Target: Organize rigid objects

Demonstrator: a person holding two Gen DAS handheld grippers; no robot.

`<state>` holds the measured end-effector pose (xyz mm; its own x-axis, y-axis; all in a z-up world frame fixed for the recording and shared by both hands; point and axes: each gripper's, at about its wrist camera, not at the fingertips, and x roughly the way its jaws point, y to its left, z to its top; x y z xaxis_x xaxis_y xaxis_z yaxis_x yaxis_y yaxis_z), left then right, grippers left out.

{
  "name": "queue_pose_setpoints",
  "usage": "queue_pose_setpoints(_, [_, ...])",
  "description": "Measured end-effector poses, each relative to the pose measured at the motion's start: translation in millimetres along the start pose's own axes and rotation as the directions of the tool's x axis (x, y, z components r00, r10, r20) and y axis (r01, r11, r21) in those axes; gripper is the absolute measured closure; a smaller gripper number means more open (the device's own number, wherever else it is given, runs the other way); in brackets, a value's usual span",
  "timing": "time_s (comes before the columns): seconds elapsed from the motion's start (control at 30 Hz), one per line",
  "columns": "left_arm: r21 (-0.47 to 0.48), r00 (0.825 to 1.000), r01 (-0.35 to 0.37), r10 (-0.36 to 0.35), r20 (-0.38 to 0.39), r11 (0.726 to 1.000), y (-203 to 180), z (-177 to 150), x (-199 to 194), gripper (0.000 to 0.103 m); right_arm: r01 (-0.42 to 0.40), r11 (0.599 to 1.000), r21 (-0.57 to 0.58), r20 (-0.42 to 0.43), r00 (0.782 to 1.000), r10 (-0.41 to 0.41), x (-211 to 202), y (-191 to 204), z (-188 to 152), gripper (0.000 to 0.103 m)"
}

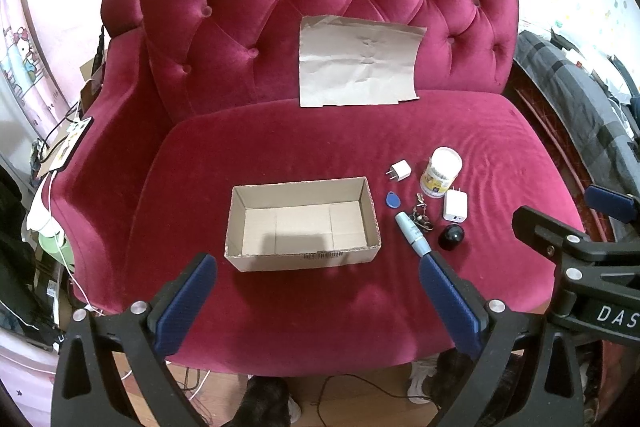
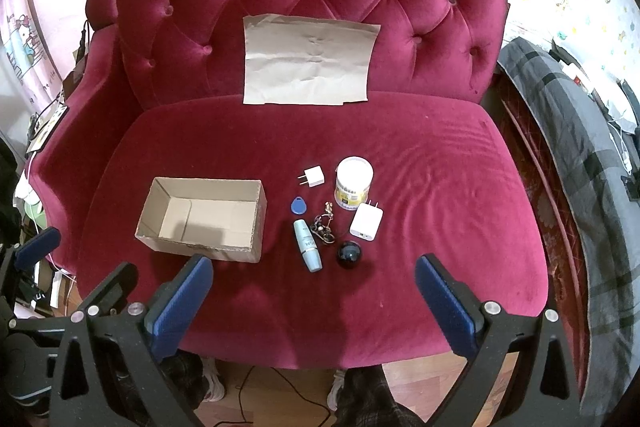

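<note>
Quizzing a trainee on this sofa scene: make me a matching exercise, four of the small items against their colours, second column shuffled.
Items:
1. key fob
2. ball
3. larger charger
4. tube

Colours:
A. white
B. pale blue-green
C. black
D. deep blue

Pairs: 1-D, 2-C, 3-A, 4-B

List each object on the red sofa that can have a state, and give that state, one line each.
Brown cardboard box: open, empty.
White-lidded cotton swab jar: upright, lid on.
Pale blue tube: lying flat, outside the box.
Black ball: resting beside the box.
Left gripper: open, empty.
Right gripper: open, empty.
</note>
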<state>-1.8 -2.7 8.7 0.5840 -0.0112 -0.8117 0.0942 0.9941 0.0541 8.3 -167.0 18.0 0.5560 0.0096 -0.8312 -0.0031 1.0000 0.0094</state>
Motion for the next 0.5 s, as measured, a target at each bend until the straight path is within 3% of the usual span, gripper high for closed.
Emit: queue_pose_setpoints(0.5, [0.002, 1.000, -0.002, 0.002, 0.002, 1.000, 0.8, 1.7, -1.1, 0.000, 0.001, 1.000, 0.000, 0.007, 1.000, -0.001, 0.6, 0.7, 1.0, 0.000])
